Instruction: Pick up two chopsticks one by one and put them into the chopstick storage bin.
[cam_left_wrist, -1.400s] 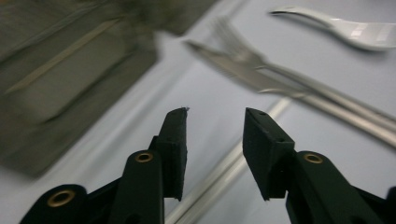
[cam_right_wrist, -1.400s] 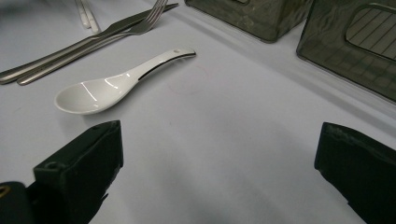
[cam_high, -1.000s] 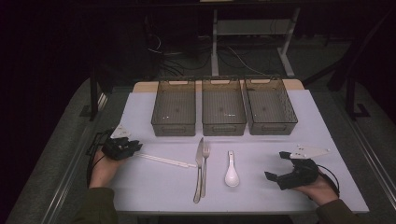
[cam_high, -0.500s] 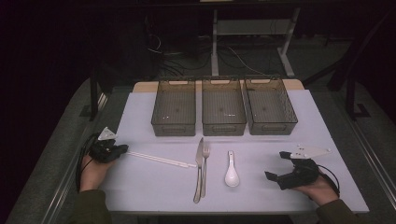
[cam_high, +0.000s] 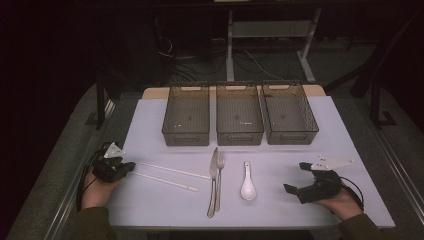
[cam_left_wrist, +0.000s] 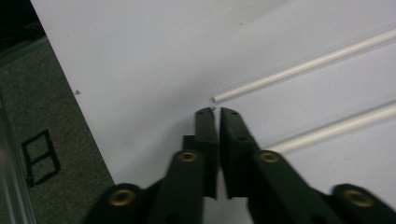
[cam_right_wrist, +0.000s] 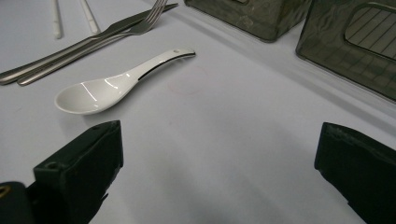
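Observation:
Two white chopsticks (cam_high: 172, 171) (cam_left_wrist: 303, 67) lie side by side on the white table mat, left of centre. My left gripper (cam_high: 131, 166) (cam_left_wrist: 215, 112) rests at the mat's left edge, tips just short of the chopsticks' near ends. Its jaws stand almost together with only a thin slit and nothing in it; they have just been opening a little. A knife (cam_high: 212, 182) and fork (cam_high: 219, 180) lie in the middle, with a white ceramic spoon (cam_high: 248, 182) (cam_right_wrist: 116, 84) to their right. My right gripper (cam_high: 295, 177) (cam_right_wrist: 219, 158) lies open on the mat, right of the spoon, holding nothing.
Three dark mesh bins (cam_high: 186, 137) (cam_high: 239, 137) (cam_high: 290, 136) stand in a row at the back of the mat (cam_high: 150, 205); small bits lie in the left and middle ones. Grey carpeted ledges and metal rails flank the table.
My left gripper has drawn back leftward, away from the chopsticks' ends, toward the mat's edge. The right gripper and the cutlery have stayed put.

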